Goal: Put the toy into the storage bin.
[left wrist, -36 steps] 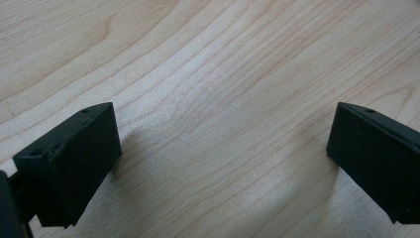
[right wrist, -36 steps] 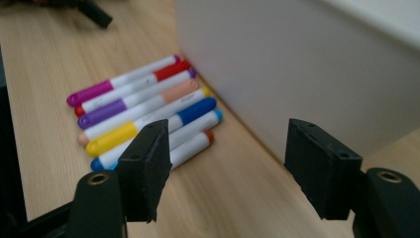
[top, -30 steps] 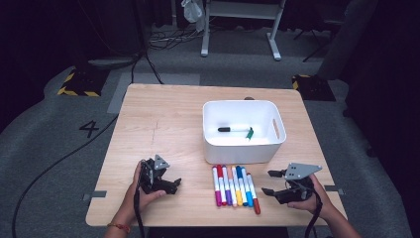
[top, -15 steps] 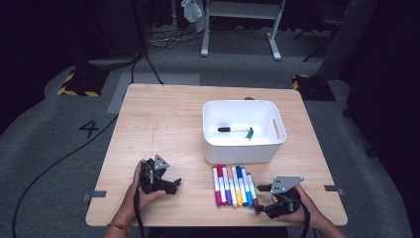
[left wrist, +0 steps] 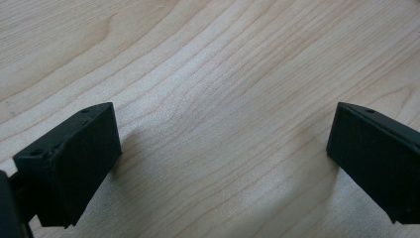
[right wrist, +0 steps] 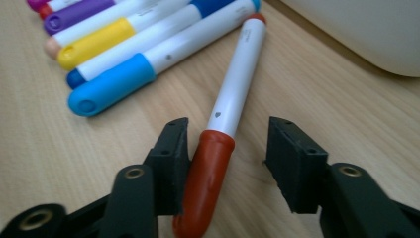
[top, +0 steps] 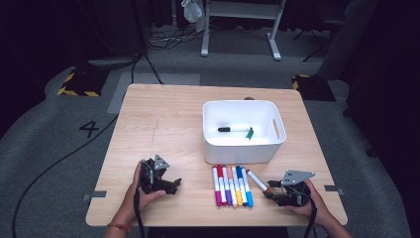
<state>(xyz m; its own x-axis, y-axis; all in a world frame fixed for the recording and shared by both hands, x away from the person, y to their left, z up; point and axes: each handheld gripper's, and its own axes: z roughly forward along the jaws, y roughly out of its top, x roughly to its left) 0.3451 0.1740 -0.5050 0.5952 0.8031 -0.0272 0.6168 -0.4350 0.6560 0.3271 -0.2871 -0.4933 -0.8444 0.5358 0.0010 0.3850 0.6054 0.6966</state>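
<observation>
A white marker with a red cap [right wrist: 233,99] lies slanted on the wooden table, apart from a row of several markers [top: 230,184]. My right gripper [right wrist: 225,136] is open, its jaws on either side of the red cap [right wrist: 205,173]; one jaw touches the cap and the other stands clear of it. From above, the right gripper [top: 271,193] sits at the cap end of the red-capped marker [top: 256,180]. My left gripper [top: 173,184] rests at the front left in a hand. Its jaws are wide open over bare wood, left gripper [left wrist: 223,129].
A white bin [top: 213,146] stands behind the marker row, with a black-capped marker [top: 230,129] and a green-capped one [top: 250,133] inside. The bin's wall [right wrist: 356,29] is close beyond the red-capped marker. The table's front edge lies just behind both hands.
My right gripper moved left to the marker row, then slightly back right. The red-capped marker's cap end swung out of the row and now lies between the jaws. The left gripper stayed put.
</observation>
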